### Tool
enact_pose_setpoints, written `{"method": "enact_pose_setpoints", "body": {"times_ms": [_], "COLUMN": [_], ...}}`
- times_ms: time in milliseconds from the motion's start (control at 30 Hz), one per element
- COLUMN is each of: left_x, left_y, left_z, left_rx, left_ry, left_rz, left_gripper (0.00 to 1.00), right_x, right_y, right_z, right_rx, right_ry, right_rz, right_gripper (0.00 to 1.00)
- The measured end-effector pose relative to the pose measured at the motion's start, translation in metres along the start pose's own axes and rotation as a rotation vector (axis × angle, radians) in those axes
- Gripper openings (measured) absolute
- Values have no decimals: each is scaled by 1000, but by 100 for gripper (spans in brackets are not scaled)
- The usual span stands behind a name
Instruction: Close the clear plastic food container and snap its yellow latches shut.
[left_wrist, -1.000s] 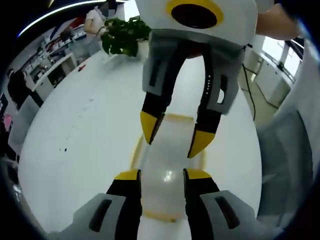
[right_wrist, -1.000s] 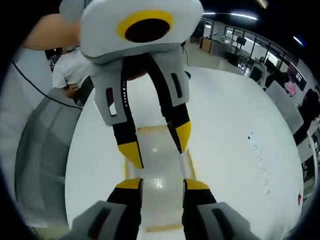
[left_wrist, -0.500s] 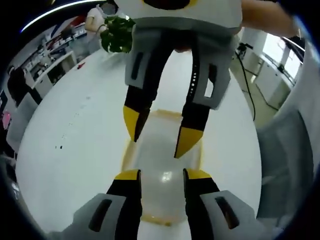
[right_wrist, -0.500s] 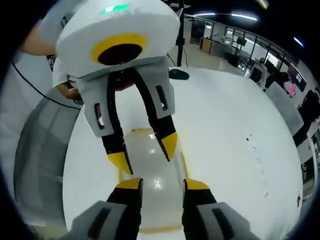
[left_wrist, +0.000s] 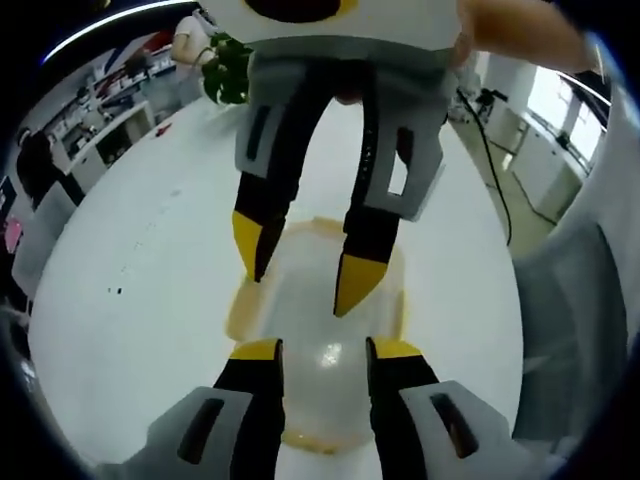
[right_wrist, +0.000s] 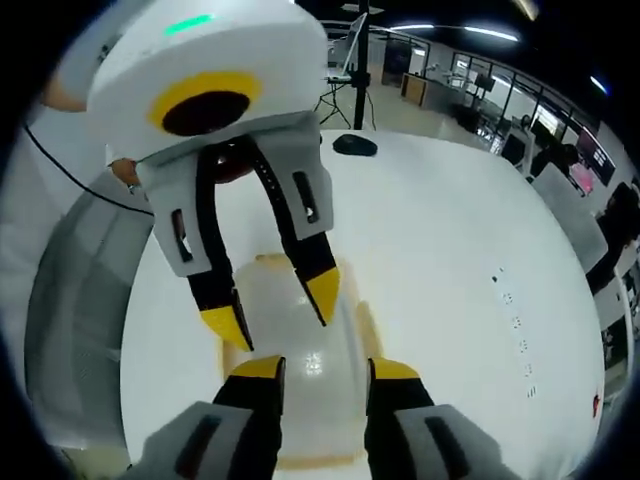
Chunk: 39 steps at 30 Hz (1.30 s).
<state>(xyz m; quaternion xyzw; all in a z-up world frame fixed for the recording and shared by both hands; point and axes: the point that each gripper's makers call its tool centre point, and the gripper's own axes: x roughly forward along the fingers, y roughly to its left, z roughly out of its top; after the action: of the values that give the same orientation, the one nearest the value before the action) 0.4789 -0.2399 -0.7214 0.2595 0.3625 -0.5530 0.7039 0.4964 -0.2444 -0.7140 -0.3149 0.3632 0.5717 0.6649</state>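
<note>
- One clear plastic food container (left_wrist: 320, 330) lies on the white table (left_wrist: 150, 300), between the two grippers. It shows also in the right gripper view (right_wrist: 300, 350), under the tips of both tools.
- Its lid looks down on the box, with a yellowish rim around it; whether it is fully closed I cannot tell.
- I cannot tell if anything is inside the container: the plastic only reflects a bright lamp spot.
- The yellow latches (left_wrist: 240, 310) appear as yellow parts along the edge; they are blurred, so I cannot count them or say if they are snapped.
- The left gripper (left_wrist: 320, 352) has its two yellow-tipped jaws spread apart, above the near part of the lid, pinching nothing.
- The right gripper (right_wrist: 318, 368) has its jaws spread as well, over the other end of the container, holding nothing.
- Each gripper faces the other: two tools, four yellow tips in all, standing over the one container.
- One green plant (left_wrist: 228, 68) stands at the far edge of the table.
- One dark round thing (right_wrist: 354, 145) lies on the table, far from the container.
</note>
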Motion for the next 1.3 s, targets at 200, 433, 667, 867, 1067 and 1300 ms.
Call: {"method": "enact_pose_setpoints", "body": {"times_ms": [200,433,667,867,1067,1300], "left_x": [0,-2,-3,-2,-1,2], "left_y": [-6,-13,-22,-27,-26,-23], "left_z": [-2,-4,-9,-9,-11,-12], "left_rx": [23,39,51,63,98,183], "left_ry": [10,17,23,18,26,65], "left_rz": [-5,-7,-17,-17,11,77], "left_gripper": [32,33,38,45,45,41], "right_x": [1,5,9,14,15,18], "right_y": [-5,-7,-7,-7,-9,-11], "right_z": [0,-2,-3,-6,-5,-6], "right_rx": [-9,-21,-16,-27,-5,16], "right_ry": [6,26,42,66,66,80], "right_rz": [-1,6,31,50,66,100], "right_gripper": [31,32,35,38,38,39]}}
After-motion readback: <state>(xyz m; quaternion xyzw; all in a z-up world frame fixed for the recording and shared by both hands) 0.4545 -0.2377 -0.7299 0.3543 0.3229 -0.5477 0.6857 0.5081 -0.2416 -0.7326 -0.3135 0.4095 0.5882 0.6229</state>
